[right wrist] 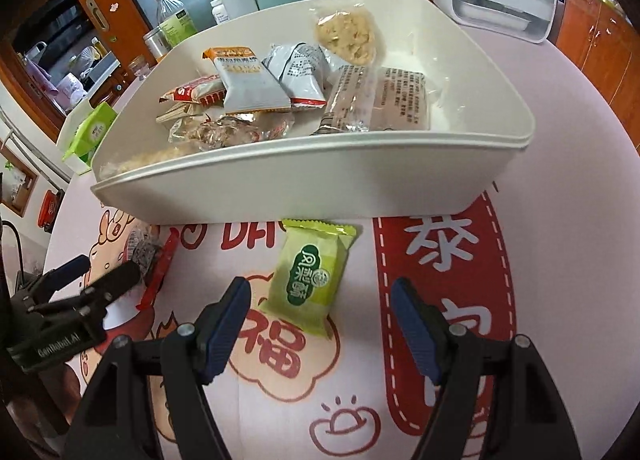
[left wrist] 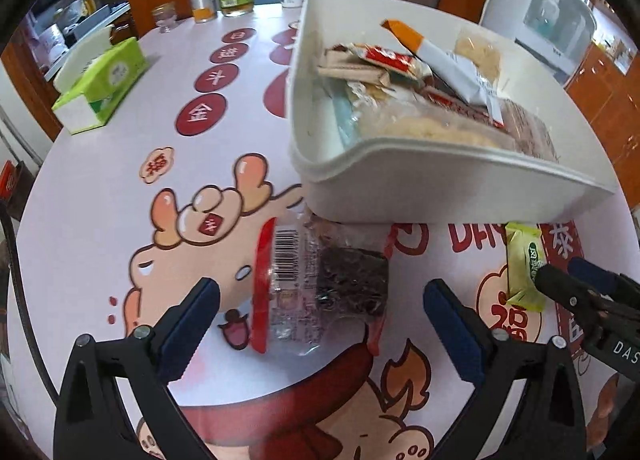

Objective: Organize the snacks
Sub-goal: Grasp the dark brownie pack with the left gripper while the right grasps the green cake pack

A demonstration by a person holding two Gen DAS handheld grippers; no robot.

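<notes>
Most snacks already lie in the white bin [right wrist: 312, 188] in the upper half of both views, so I judge the step in hand is picking up the last two packets from the table [right wrist: 560, 108]. The left claw [left wrist: 320, 320] stands wide open and empty around the clear packet with the dark cake [left wrist: 324, 284], low in the centre of its view; its pads do not touch it. The right claw [right wrist: 320, 324] is also wide and holds nothing, with the green packet [right wrist: 310, 276] lying between its fingers, just below the bin. Next, I think, each claw must go lower and close on its packet.
</notes>
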